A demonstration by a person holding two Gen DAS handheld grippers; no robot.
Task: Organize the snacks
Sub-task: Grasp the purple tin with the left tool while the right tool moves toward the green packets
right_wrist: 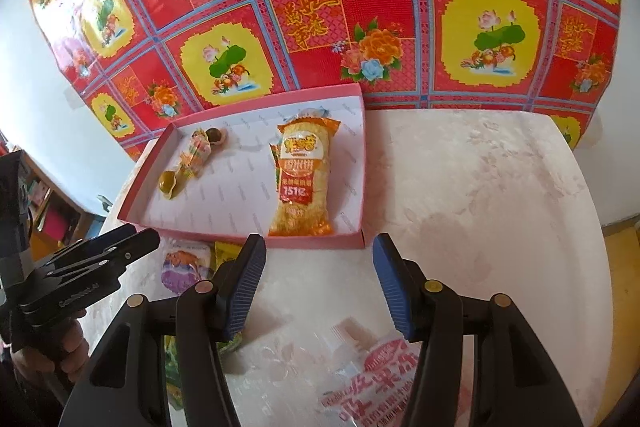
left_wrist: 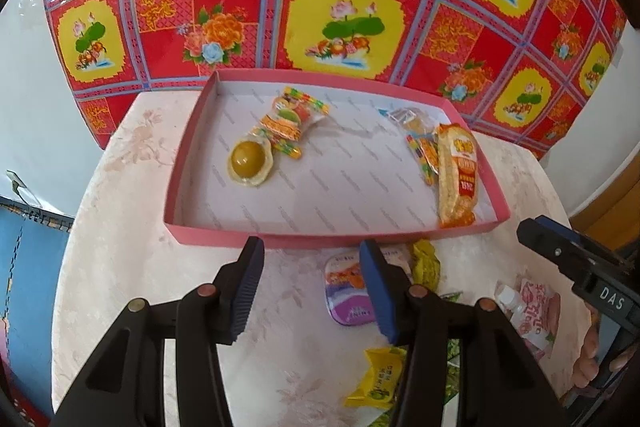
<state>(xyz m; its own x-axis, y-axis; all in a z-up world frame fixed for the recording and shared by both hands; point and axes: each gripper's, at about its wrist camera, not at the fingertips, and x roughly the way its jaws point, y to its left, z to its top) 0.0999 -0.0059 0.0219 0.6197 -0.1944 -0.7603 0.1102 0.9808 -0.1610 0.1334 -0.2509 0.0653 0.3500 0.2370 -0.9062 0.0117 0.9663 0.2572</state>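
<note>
The left tool (left_wrist: 312, 259) hangs released over the pale, floral-embossed tabletop (left_wrist: 120, 187), its ribbed blue pads apart with nothing between them; just past its right pad lies a small rounded purple-and-white packet (left_wrist: 344, 291), and nearer the front edge a crinkled yellow wrapped sweet (left_wrist: 376, 379). The right tool (right_wrist: 320, 259) is likewise released, its jaws spread over bare tabletop, and below it at the near edge rests a glossy white-and-pink jelly pouch (right_wrist: 372, 379) with large pink lettering. Beyond both tools, against the far edge of the tabletop, sits a shallow pink cardboard tray (left_wrist: 208, 231) with a white printed lining. In its right end lies a long orange crinkled pack of rice crackers (right_wrist: 302, 179), pale biscuits showing through the film, with a clear-wrapped colourful sweet (left_wrist: 420, 151) just beside it. Toward the tray's left half lie a round, domed olive-yellow jelly cup (left_wrist: 249, 159) with a wavy rim and a multicoloured candy wrapper (left_wrist: 292, 123) touching it.
</note>
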